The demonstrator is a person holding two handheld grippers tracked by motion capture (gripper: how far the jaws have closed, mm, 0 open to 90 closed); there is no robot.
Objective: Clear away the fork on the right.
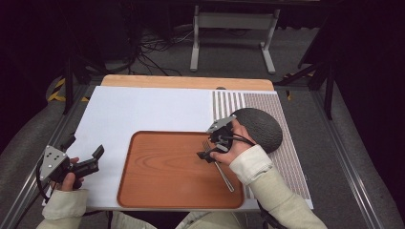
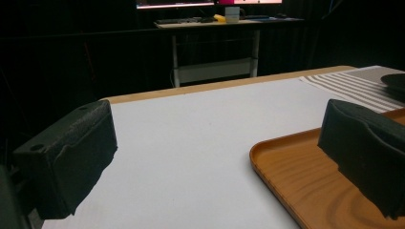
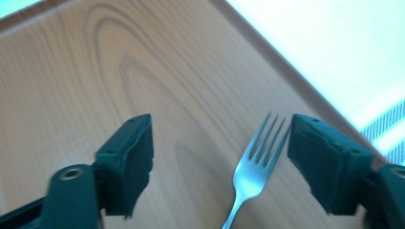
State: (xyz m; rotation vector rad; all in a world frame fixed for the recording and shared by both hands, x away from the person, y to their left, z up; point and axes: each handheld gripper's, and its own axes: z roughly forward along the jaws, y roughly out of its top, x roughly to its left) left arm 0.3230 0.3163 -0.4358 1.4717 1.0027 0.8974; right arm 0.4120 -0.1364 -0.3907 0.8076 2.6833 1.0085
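With its jaws spread and nothing pressed between them, the right gripper hangs low over the wooden tray, where a metal fork lies flat near the tray's right side, tines between the jaws and closer to one of them. The setting-down of the fork looks complete; next, that hand would need to lift clear without nudging the handle. At the surface's left edge the left gripper waits, jaws parted and empty.
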